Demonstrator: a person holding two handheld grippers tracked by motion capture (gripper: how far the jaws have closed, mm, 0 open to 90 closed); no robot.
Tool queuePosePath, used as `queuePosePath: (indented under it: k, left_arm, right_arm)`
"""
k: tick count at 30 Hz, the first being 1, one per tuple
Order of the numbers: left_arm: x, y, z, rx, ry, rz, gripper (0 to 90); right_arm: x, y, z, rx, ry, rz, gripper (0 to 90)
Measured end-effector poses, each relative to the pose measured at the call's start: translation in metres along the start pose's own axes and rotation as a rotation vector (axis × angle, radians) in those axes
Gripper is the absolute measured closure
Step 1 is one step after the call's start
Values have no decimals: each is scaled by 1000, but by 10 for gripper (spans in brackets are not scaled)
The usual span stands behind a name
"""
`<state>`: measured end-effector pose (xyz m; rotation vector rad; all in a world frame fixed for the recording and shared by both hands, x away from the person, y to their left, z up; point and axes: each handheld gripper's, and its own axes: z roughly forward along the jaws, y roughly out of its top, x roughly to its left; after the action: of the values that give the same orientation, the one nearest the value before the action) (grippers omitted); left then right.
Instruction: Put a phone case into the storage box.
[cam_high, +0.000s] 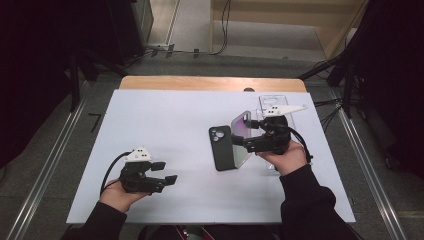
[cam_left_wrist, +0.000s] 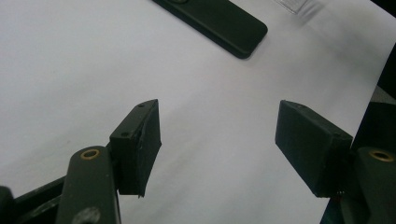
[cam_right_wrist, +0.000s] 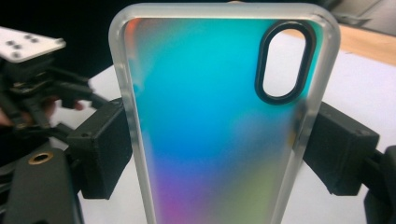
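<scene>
- Right claw (cam_high: 248, 131) clenched across the width of an iridescent phone case (cam_right_wrist: 224, 116), one pad on each long edge; case lifted off the bench (cam_high: 150, 125) and tilted, camera cutout (cam_right_wrist: 283, 63) at the far end from the claw.
- Left claw (cam_left_wrist: 217, 140) released, jaws wide apart with nothing between them, low over bare white bench well to the near left of the right claw.
- Likely to slip: smooth frosted rim held only at two narrow edges, so a twist of the hand could let the case pivot or drop.
- Likely to flex: soft-looking walls squeezed from both sides may bow inward and pop out of the pads.
- Black phone (cam_high: 221, 147) lying flat with its camera side up, just left of the right claw and partly under the raised case; a dropped case would land on or against it.
- Misalignment a risk if the case is meant for that phone: cutout would need to match the lens corner.
- Clear case (cam_high: 272, 102) lying beyond the right claw, close enough to be nudged by a backward swing.
- Nothing standing between left claw and phone.
</scene>
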<state>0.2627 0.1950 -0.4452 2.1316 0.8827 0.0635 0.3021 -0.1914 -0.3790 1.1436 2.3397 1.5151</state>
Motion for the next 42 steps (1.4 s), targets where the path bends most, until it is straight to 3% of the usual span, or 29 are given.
queuePosePath:
  k: [3, 15, 28, 37, 42]
  left_arm:
    - [2, -1, -2, -17, -17, -18, 316]
    - [6, -5, -5, -19, -15, -43, 315]
    - [6, -5, -7, -47, -19, -45, 315]
    - [7, -4, -7, -53, -16, -49, 315]
    - [8, -4, -5, -49, -15, -54, 315]
  right_arm:
    - [-6, 3, -7, -18, -35, 19, 150]
    - [-24, 8, -24, -57, -148, 81, 150]
    - [-49, 6, -42, -93, -291, 127, 150]
    - [-76, 10, -44, -117, -379, 191, 150]
    - [-91, 11, -43, -138, -414, 199, 150]
